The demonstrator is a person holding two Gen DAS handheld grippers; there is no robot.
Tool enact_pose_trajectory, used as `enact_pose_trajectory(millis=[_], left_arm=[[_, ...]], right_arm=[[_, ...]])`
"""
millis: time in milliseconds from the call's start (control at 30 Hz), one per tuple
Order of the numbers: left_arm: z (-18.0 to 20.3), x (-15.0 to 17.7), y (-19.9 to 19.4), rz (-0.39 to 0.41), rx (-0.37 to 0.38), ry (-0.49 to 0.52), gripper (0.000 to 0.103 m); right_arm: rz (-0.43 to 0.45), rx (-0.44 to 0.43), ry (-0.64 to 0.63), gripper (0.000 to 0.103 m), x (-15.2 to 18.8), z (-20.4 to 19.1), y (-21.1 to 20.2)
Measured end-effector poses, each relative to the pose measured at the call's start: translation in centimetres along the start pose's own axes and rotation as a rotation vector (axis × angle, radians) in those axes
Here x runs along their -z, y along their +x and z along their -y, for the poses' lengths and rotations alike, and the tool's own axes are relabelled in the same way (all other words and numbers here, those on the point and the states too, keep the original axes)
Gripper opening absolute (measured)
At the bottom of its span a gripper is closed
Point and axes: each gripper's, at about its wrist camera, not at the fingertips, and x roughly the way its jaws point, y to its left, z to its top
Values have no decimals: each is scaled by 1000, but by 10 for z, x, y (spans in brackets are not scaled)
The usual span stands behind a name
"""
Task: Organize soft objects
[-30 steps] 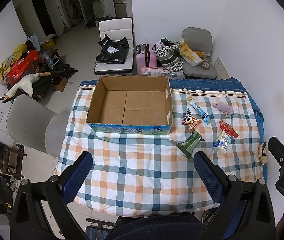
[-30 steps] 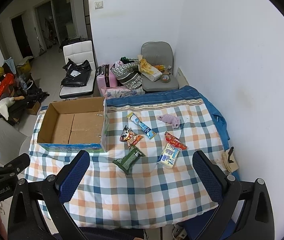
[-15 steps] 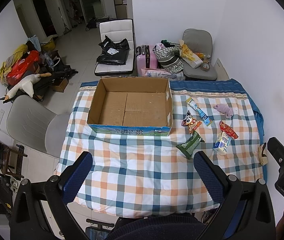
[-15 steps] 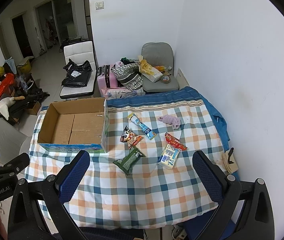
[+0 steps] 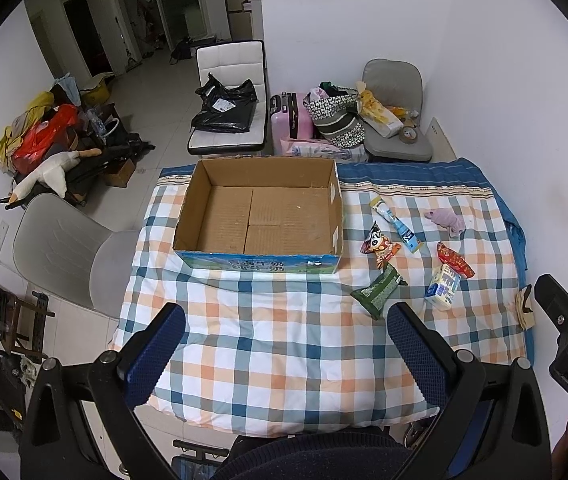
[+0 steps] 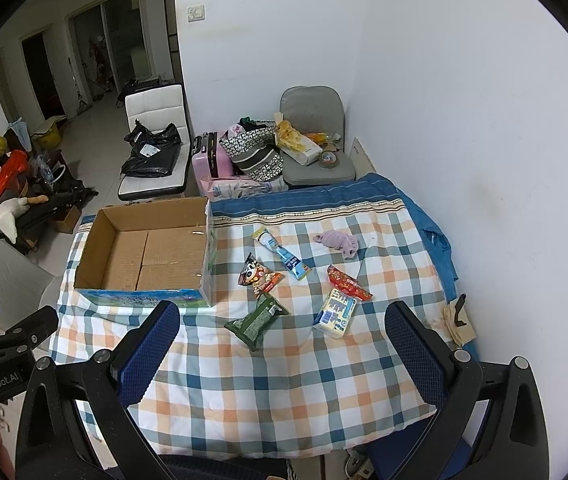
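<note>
An empty open cardboard box (image 5: 258, 208) (image 6: 146, 252) sits on the checked tablecloth (image 5: 276, 340) at the far left. To its right lie several soft packets: a green pouch (image 6: 258, 320) (image 5: 379, 290), a cartoon snack bag (image 6: 258, 276), a blue-white tube (image 6: 282, 254), a red packet (image 6: 347, 282), a white-blue pack (image 6: 335, 312) and a pink cloth (image 6: 337, 242). My left gripper (image 5: 284, 348) is open and empty above the near table edge. My right gripper (image 6: 282, 344) is open and empty, nearer than the green pouch.
A white wall (image 6: 463, 120) runs along the table's right side. A grey chair (image 5: 64, 248) stands at the left. A white chair with a black bag (image 5: 228, 116), a pink suitcase (image 5: 289, 120) and a loaded grey chair (image 5: 395, 128) stand beyond the table.
Both views have shifted only slightly; the table scene sits a touch farther away. Both grippers stay open and empty. No object has moved.
</note>
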Motion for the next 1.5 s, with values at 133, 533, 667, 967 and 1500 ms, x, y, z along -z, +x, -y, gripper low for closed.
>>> enact_pose_trajectory(millis=[133, 533, 667, 967, 1500], left_arm=[[0, 0, 0, -1, 0, 1, 103], [1, 1, 0, 2, 0, 1, 103], [0, 0, 0, 4, 2, 0, 103], [34, -22, 64, -45, 58, 85, 103], [215, -1, 345, -429, 136, 400, 73]], right_arm=[[-1, 0, -1, 103, 0, 0, 0], [-5, 0, 2, 103, -5, 3, -1], [-2, 1, 1, 103, -3, 2, -1], [-115, -46, 135, 103, -10, 49, 56], [-569, -136, 487, 78, 74, 173, 391]])
